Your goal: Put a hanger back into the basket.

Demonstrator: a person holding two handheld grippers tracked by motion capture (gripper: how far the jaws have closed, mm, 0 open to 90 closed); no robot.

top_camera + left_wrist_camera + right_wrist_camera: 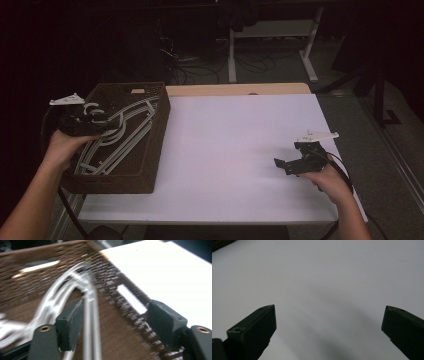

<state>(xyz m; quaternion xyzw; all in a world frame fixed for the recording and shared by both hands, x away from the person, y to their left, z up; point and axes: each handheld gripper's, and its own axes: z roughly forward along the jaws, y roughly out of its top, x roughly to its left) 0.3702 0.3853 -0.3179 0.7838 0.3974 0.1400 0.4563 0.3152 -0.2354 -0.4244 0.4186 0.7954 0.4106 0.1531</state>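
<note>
A dark brown woven basket [150, 167] stands on the left end of the white table [235, 130]. Several pale grey plastic hangers [127, 131] lie stacked inside it. My left gripper [114, 123] hovers over the basket's left half, pointing right across the hangers. In the left gripper view, which is blurred, its jaws stand open [115, 312] above the hangers [88, 315] and the basket wall [117, 300], with nothing pressed between the pads. My right gripper [287, 157] is held low over the table's right side, open [329, 315], with bare white tabletop between its fingers.
A strip of wooden tabletop [240, 89] shows at the far edge. Beyond it lie a dark floor with cables [200, 70] and white desk legs [232, 60]. The table's right edge runs close to my right hand.
</note>
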